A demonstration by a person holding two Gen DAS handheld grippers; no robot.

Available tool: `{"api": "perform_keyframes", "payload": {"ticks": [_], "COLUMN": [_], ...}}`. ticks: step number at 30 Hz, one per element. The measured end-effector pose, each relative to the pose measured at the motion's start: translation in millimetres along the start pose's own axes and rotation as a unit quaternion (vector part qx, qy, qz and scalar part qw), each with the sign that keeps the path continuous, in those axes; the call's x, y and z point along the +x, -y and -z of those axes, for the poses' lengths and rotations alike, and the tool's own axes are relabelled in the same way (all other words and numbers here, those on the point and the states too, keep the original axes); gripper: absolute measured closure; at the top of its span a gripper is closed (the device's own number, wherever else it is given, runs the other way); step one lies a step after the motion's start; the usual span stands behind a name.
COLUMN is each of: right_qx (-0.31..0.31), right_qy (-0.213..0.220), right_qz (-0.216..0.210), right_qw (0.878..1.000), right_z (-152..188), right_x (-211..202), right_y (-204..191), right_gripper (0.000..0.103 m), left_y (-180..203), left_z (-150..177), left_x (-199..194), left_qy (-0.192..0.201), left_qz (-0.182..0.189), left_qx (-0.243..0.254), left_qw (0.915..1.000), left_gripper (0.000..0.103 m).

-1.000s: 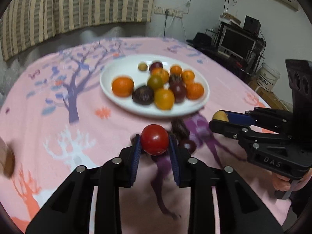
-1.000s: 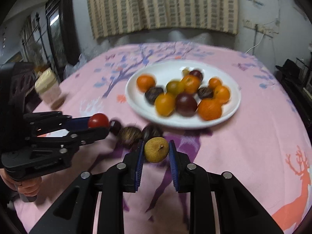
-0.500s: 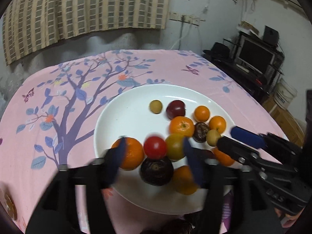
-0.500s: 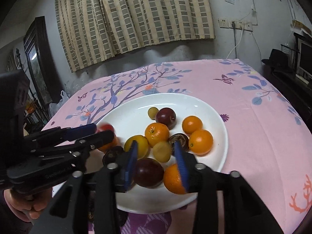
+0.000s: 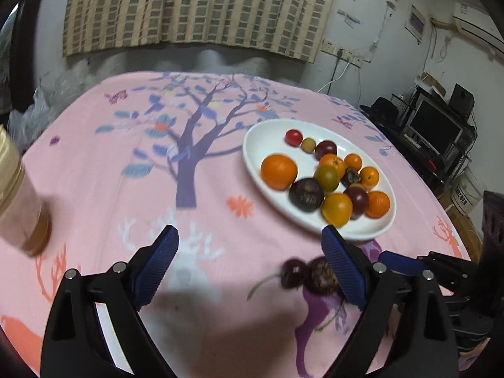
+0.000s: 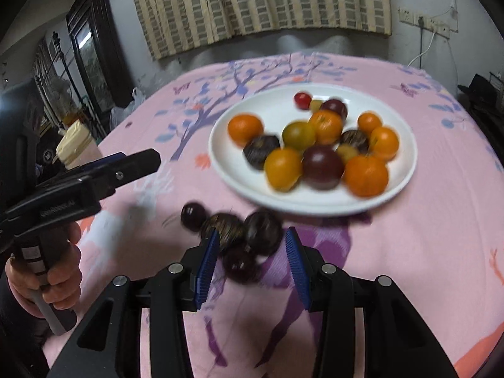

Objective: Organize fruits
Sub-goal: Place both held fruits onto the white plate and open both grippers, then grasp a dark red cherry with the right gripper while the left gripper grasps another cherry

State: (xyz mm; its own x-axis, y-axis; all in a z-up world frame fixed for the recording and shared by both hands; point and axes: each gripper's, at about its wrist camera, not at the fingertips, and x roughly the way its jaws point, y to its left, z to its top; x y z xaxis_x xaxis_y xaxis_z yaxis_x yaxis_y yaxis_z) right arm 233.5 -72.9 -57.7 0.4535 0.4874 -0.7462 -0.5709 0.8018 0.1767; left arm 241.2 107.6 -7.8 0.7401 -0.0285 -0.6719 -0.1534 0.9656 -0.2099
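Your right gripper (image 6: 250, 260) is at the bottom centre of the right wrist view, with its jaws apart and nothing held between them. Several dark fruits (image 6: 234, 236) lie on the cloth just there, touching each other; one sits partly between the blue pads. If you close now, I think you may catch two fruits together, or push one so that it rolls toward the table edge, because they are round and packed close.

Your left gripper (image 5: 249, 267) is spread wide and empty, at the bottom of the left wrist view. Its right pad is very near a cherry (image 5: 293, 272) with a thin stem; a careless move could knock it away.

Further up, the white plate (image 6: 406, 163) already holds many oranges, tomatoes and dark fruits in a crowded group. A fruit dropped on this pile could roll off the low rim.

At the left edge of the left wrist view stands a jar (image 5: 15, 201); a wide swing of the left tool may hit it.
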Motion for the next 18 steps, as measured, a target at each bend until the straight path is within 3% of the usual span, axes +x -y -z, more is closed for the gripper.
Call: {"api": "perform_keyframes", "payload": {"ticks": [7,18], "right_qx": [-0.014,-0.023], "right_qy": [-0.018,-0.024], "right_qz": [0.002,0.007], "right_qw": [1.000,0.999], "right_z": [14.7,13.2], "right_x": [7.8,15.6], "right_y": [-9.8,-10.5], "right_gripper": [0.059,0.060], "left_y": [-0.2,-0.6], "left_z": [18.1,19.4], "left_x": [-5.8,-3.4], "left_qy": [-0.006,-0.015], "left_qz": [-0.006,-0.002], "left_qx": [0.018,0.018], "left_qw": [0.9998,0.9997], "left_gripper": [0.013,0.013]}}
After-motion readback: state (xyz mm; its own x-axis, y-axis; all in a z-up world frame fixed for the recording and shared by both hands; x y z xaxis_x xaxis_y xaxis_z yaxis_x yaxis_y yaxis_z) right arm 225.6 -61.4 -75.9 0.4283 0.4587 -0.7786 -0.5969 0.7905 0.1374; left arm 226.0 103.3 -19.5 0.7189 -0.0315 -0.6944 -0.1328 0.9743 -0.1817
